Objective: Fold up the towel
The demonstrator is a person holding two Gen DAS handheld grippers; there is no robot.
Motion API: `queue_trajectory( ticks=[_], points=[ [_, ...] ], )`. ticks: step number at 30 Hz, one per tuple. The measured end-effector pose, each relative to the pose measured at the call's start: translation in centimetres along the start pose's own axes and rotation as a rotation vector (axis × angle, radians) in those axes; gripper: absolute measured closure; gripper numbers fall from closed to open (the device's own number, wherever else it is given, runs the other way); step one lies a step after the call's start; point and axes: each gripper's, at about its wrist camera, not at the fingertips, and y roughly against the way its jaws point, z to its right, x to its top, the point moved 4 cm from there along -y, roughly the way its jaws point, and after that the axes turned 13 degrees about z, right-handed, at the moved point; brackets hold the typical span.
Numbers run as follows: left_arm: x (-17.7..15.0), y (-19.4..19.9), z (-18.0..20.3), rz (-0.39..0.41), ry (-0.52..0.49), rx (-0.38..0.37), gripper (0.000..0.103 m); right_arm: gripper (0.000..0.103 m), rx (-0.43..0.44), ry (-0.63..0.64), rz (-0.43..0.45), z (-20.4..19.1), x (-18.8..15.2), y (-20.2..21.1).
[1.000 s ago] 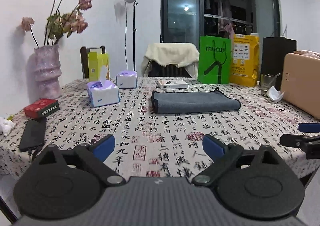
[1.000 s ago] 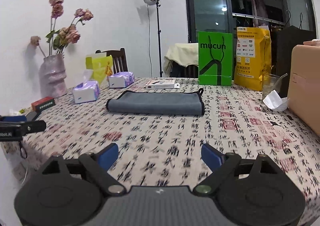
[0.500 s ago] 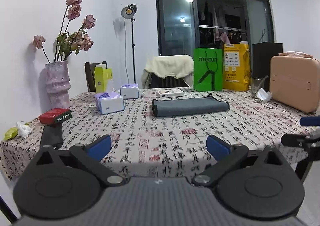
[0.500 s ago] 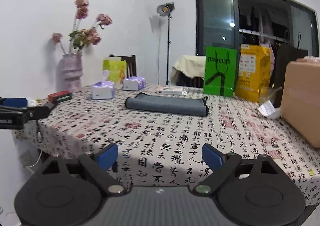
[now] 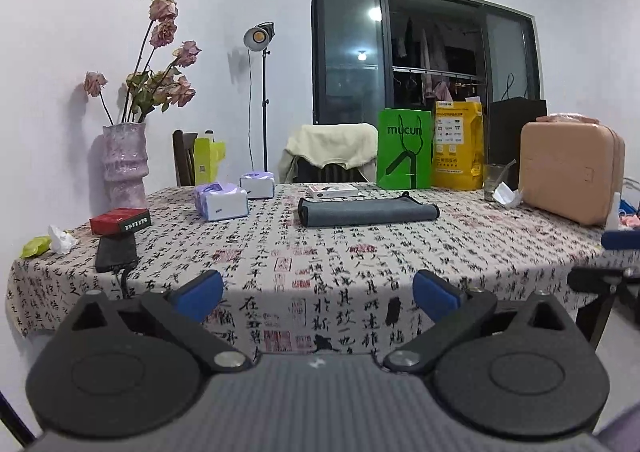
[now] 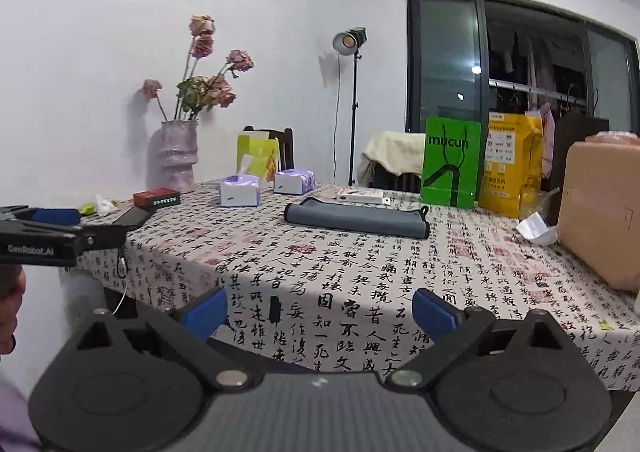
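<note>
We hold both grippers off the near edge of the table (image 5: 280, 312), low and level with the cloth, and both are empty with their blue pads spread wide: the left gripper (image 5: 318, 294) and the right gripper (image 6: 320, 310) each frame only patterned tablecloth. The grey towel (image 5: 366, 210) lies well beyond us toward the far side of the table, near the middle, already a long narrow band with its long axis running left to right across our line of reach. From the left gripper it sits ahead and slightly right; from the right gripper, the towel (image 6: 356, 217) sits ahead and close to centre, its loop end at the right. We judge neither hand clearly nearer, so each would take its own end. A white box (image 5: 333, 191) lies just behind the towel, and the green bag (image 5: 404, 150) stands farther back.
</note>
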Motion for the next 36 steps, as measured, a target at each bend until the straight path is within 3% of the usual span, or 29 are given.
queue_trajectory(
  ticks=[16, 36],
  points=[
    [-0.7, 3.3, 0.3, 0.001, 0.012, 0.008, 0.0, 0.003, -0.027, -0.091, -0.009, -0.6, -1.2, 4.7],
    [-0.8, 3.4, 0.5, 0.002, 0.006, -0.002, 0.0, 0.002, -0.029, -0.093, -0.03, -0.9, -1.5, 4.3]
  ],
)
